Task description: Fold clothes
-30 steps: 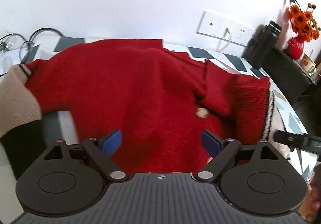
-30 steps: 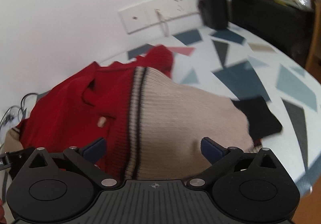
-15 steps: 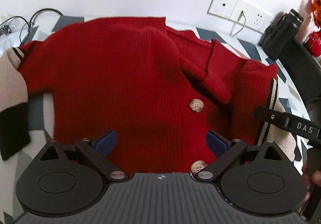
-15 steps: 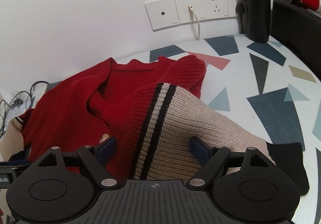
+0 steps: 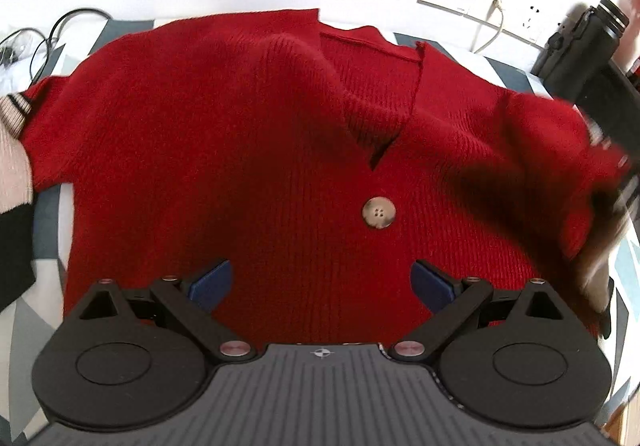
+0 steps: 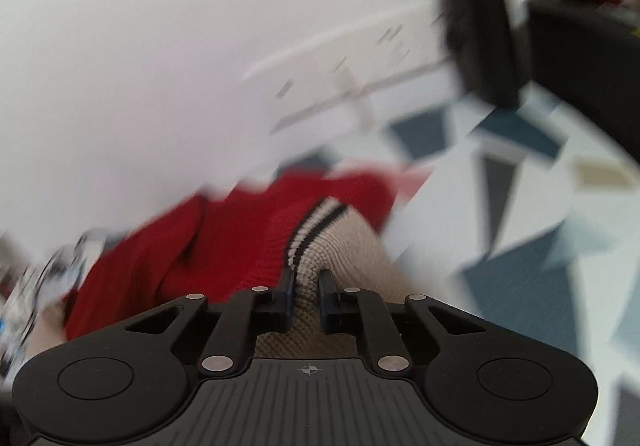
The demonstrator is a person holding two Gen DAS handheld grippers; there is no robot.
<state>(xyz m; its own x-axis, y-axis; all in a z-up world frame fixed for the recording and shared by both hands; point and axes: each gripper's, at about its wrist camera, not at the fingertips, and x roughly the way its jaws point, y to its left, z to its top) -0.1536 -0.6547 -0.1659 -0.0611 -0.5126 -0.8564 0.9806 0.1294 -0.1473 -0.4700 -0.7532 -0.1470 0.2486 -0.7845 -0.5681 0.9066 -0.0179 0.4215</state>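
The red cardigan [image 5: 224, 150] lies spread on the patterned worktop [image 6: 520, 206], its upper hem toward the wall-side edge and a button [image 5: 378, 213] on its front. The left tongs [image 5: 320, 282] are wide open above the cardigan, gripping nothing. The right tongs [image 6: 307, 294] are clamped on the beige sleeve [image 6: 340, 246] at the cardigan's right side.

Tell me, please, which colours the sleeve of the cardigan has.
The sleeve is beige below the red shoulder, with two black stripes at the join. The right wrist view shows it best.
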